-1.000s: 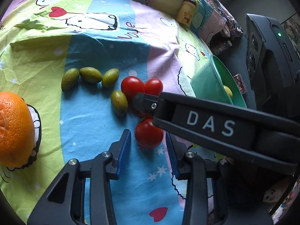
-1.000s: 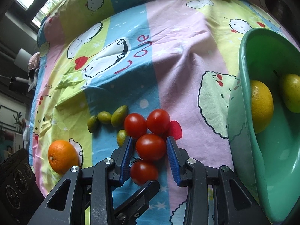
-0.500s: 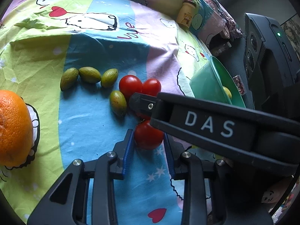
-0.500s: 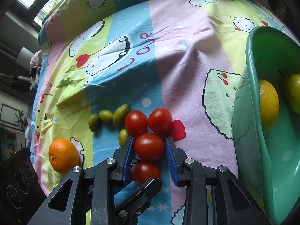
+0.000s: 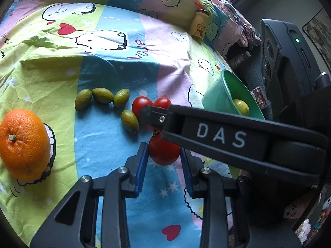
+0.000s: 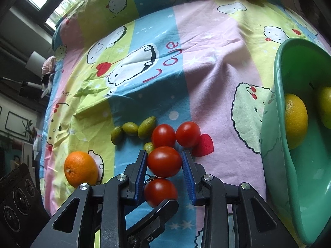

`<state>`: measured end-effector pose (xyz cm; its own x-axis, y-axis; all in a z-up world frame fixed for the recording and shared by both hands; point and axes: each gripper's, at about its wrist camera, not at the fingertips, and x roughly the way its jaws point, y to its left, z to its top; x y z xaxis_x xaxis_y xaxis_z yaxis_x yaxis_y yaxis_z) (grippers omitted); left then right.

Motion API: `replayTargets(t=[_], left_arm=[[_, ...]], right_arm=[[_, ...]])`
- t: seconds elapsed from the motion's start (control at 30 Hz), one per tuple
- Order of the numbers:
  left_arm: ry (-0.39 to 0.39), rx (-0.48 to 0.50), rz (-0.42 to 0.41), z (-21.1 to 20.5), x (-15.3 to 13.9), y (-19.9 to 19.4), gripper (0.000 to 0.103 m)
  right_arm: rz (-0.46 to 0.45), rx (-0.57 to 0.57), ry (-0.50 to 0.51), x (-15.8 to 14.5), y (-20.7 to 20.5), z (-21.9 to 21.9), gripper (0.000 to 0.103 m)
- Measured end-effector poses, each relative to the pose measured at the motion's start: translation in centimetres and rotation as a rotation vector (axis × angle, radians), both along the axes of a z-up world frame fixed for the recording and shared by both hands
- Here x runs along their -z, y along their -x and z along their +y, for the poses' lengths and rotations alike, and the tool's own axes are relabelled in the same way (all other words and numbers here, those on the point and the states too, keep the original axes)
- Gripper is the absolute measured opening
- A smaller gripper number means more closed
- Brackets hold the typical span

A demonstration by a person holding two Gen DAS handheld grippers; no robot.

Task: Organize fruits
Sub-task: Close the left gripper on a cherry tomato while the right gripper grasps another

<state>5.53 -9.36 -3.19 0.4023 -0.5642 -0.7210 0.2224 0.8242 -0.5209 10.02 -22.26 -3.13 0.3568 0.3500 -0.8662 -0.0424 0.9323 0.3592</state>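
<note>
Two claws are each closed on a tomato: your left claw [image 5: 164, 161] pinches the nearest tomato [image 5: 163, 150], and your right claw [image 6: 164, 165] pinches the tomato just beyond it [image 6: 164, 161], both still resting on the bed sheet [image 6: 206, 78]. A second ago the pads stood clear of both fruits; now they press the sides. You're at the grasp step, so lift next and carry toward the green bowl [image 6: 277, 82] on your right, keeping the claws from colliding.

Left gripper [image 5: 164, 155] jaws seemingly pinch a tomato [image 5: 163, 152] on the bedsheet [image 5: 99, 144].
</note>
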Motion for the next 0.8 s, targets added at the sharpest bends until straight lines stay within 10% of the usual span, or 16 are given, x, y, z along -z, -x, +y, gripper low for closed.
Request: replayTargets(t=[0.8], left_arm=[[-0.059,-0.085,-0.151,1.6,-3.7,1.8,0.031]], right_arm=[[-0.137,-0.025,-0.074,-4.0,2.1,-0.3,0.036]])
